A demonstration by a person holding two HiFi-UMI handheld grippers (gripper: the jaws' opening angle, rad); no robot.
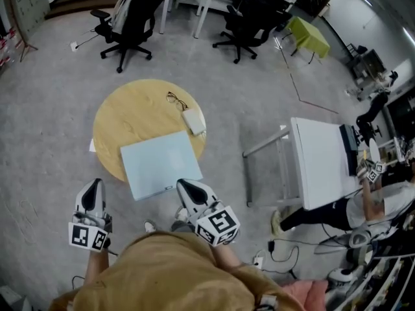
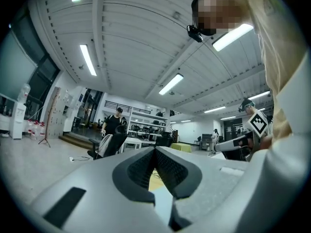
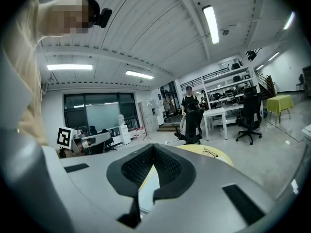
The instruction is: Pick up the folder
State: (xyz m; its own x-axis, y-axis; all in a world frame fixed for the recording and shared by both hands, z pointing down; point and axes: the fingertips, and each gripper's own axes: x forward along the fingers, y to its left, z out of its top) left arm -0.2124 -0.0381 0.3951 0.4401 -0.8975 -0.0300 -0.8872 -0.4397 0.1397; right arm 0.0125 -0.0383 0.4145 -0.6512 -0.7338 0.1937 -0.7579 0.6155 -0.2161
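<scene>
A pale blue folder (image 1: 159, 162) lies flat on a round wooden table (image 1: 130, 115), its near edge hanging over the table's rim. My right gripper (image 1: 182, 184) is shut and empty, its tip right at the folder's near edge by the right corner; whether it touches, I cannot tell. My left gripper (image 1: 96, 184) is shut too, off to the left of the folder and outside the table's rim. In the right gripper view the folder (image 3: 148, 188) shows below the closed jaws (image 3: 154, 146). The left gripper view shows its closed jaws (image 2: 155, 149) with the folder (image 2: 163, 205) beneath.
On the table's far side lie a pair of glasses (image 1: 176, 100) and a white case (image 1: 194, 121). A white desk (image 1: 321, 161) stands to the right with a person (image 1: 382, 199) beside it. Two black office chairs (image 1: 130, 18) (image 1: 249, 21) stand beyond the table.
</scene>
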